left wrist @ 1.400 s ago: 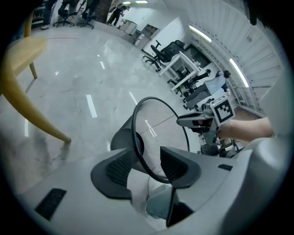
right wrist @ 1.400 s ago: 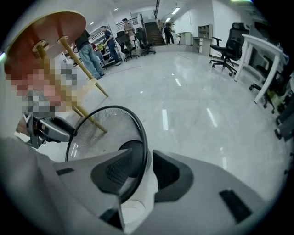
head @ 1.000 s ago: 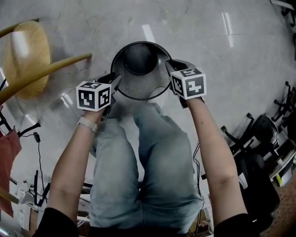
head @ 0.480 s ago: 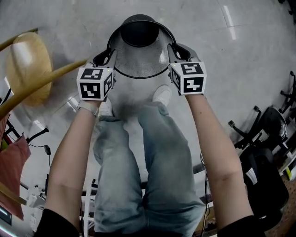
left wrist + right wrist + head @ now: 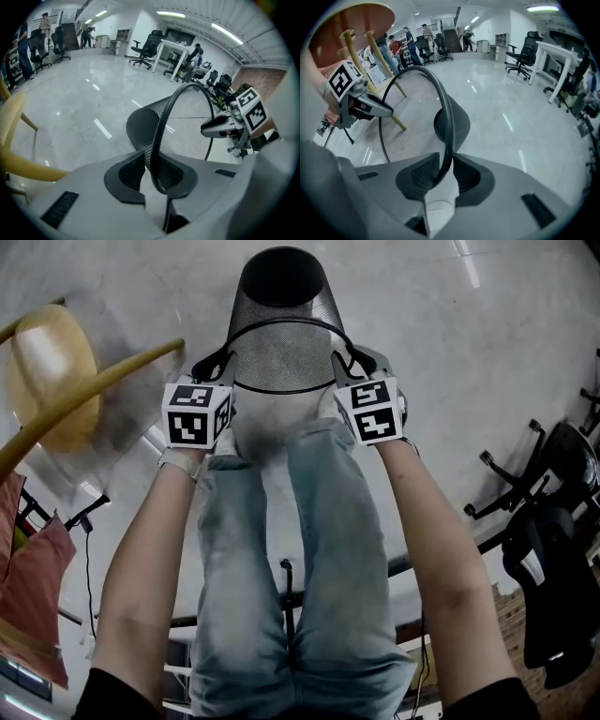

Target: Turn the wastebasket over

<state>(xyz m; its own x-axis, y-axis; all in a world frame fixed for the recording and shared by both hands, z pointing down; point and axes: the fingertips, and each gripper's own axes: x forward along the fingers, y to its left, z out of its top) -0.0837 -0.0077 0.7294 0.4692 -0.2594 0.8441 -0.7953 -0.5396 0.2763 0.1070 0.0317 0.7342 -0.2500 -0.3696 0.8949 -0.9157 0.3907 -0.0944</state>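
Both bare forearms (image 5: 150, 568) reach straight forward, side by side, and the grippers tip steeply down onto the black wire-mesh wastebasket (image 5: 281, 306). The left gripper (image 5: 219, 362) takes the left side of its rim and the right gripper (image 5: 345, 358) the right side. The wastebasket is held tipped between them, mouth towards the person and base pointing away.

The left jaws are narrow, have just been closing, and pinch rim and mesh. The right jaws have just been opening with the rim between the pads, apparently still touching it.

Jeans-clad legs (image 5: 309, 549) lie just under the rim, and a yellow wooden chair (image 5: 47, 371) stands off to its left.

A second ago the wastebasket stood more upright, its inside bottom showing through the mouth. Now its side wall shows.
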